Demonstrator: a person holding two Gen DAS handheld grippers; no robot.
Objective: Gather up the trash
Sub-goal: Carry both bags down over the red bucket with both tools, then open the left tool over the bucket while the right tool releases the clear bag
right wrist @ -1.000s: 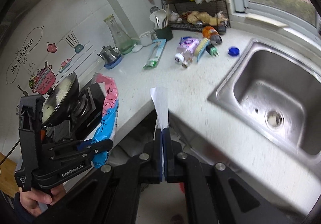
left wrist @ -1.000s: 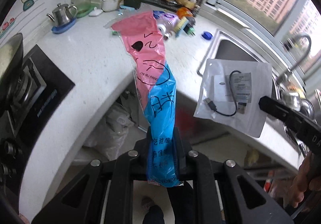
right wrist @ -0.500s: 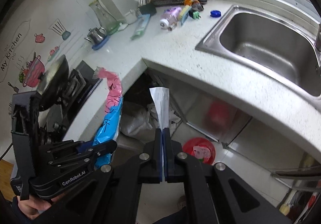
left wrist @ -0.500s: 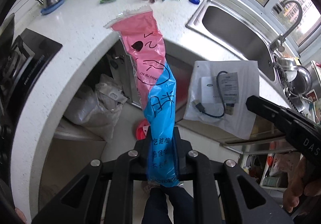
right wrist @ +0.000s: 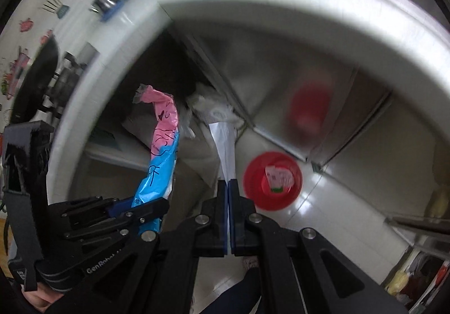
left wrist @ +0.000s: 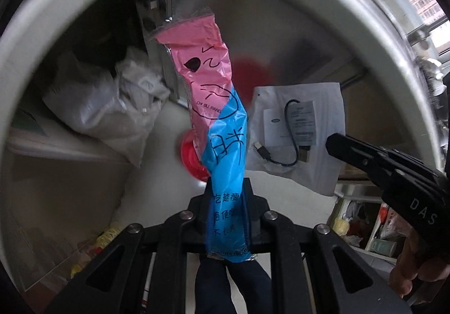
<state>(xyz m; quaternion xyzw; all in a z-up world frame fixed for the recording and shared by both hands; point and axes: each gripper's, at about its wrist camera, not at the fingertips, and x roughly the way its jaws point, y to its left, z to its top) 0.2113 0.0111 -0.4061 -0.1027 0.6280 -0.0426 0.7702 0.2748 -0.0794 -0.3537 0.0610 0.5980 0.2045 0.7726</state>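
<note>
Both pieces of trash have been brought down from the tabletop toward the red bin on the floor.

A second ago the tabletop (right wrist: 197,4) with the sink was seen from above; now its white edge is seen from below, so both tongs have been lowered. The pink and blue wrapper (left wrist: 216,128) is pinched in the left tongs (left wrist: 226,218). The clear bag with a cable (left wrist: 298,131) is pinched thin in the right tongs (right wrist: 227,190), which are pressed together. The red bin (right wrist: 272,180) is seen on the floor, just past the right tongs. Nothing has been dropped in yet; letting go over the bin is likely next.
</note>
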